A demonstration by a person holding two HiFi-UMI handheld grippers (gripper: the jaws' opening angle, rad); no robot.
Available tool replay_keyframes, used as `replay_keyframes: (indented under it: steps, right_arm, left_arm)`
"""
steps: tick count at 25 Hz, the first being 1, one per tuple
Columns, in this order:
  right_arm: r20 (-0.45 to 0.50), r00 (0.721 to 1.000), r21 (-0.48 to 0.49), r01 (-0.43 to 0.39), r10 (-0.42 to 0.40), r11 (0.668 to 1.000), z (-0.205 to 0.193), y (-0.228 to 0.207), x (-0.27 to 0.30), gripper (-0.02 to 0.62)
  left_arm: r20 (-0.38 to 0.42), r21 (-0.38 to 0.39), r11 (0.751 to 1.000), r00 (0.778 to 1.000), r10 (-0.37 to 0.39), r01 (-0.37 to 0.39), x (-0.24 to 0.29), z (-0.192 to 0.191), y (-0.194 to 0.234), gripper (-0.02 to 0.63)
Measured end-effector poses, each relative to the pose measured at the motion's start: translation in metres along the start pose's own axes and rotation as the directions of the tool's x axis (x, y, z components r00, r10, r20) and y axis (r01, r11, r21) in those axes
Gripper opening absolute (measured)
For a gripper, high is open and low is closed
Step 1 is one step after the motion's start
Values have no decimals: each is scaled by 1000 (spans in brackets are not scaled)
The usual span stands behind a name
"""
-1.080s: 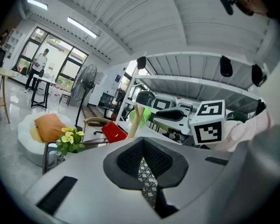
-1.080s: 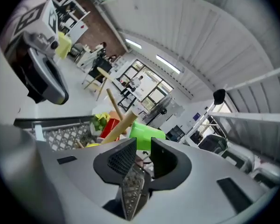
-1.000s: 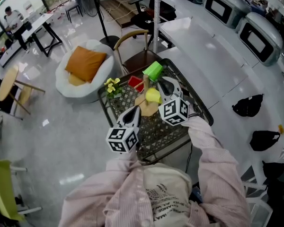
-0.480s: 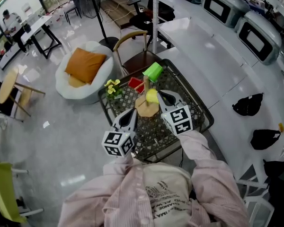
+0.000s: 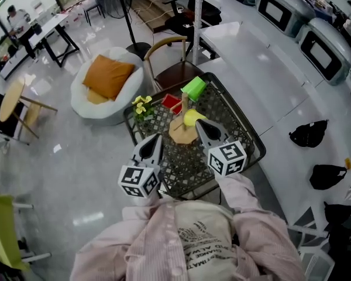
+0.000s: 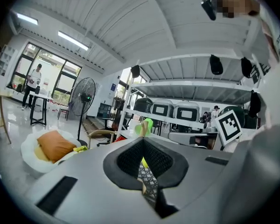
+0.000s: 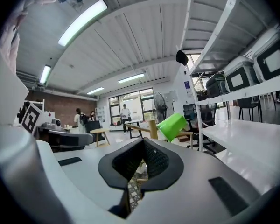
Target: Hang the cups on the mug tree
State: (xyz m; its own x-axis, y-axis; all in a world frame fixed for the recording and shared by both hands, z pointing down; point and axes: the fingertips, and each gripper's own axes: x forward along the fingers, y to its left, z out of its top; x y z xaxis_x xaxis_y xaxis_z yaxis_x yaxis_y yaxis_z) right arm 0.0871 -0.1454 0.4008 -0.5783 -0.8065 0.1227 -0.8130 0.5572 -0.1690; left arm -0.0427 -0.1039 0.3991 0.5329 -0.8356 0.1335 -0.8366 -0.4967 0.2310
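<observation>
- Hanging tilted from an upper peg of the wooden mug tree (image 5: pixel 183 130), the bright green plastic cup (image 5: pixel 194 88) sits above the middle of the black metal-mesh worktop (image 5: pixel 186 164). The round yellow cup (image 5: pixel 192 117) appears to sit on a lower peg on the tree's right side.
- What looks like a small red cup (image 5: pixel 171 102) lies on the mesh beyond the tree, toward the worktop's far-left corner, just beside a bunch of yellow flowers (image 5: pixel 142 105). I judge it to be the one not yet hung.
- The right claw (image 5: pixel 199 124) is pressed fully together with nothing in it, its tip just beside the yellow cup.
- The left claw (image 5: pixel 154 137) is likewise closed and empty, over the near-left part of the worktop.
- The red cup lies forward of both claws. The left claw has the clearer line to it, as I judge, because the tree stands between it and the right claw. Its long axis is too small to read.
- Only the head view shows the red cup's place.
- The right gripper view gives the green cup (image 7: pixel 172 125) slanting off the tree's wooden post (image 7: pixel 152 129).
- The left gripper view adds a sliver of yellow through its closed pads.
</observation>
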Motion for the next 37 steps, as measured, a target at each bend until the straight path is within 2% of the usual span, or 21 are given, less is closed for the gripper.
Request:
replay_keyframes:
  steps: [8,17,21,37]
  right_arm:
    - [40,999,33,-5,4,999,3,5,-15,0]
    - [59,997,56,36,-39,998,9,-6,-25,0]
    - [78,995,65,53,-58,997,12,-8,-28,0]
    - [110,989,37,93,-96,995,19,-13,-35,-1]
  left_arm:
    - [41,39,999,999,31,-32,-13,15,5,-2]
    - [59,46,996,995,74,-77,-21,17,15,-2]
    - [54,73,993,995,89,-92,-24,17,17,-2]
    - [59,88,988,990,125,-130,-30,21,26,-2]
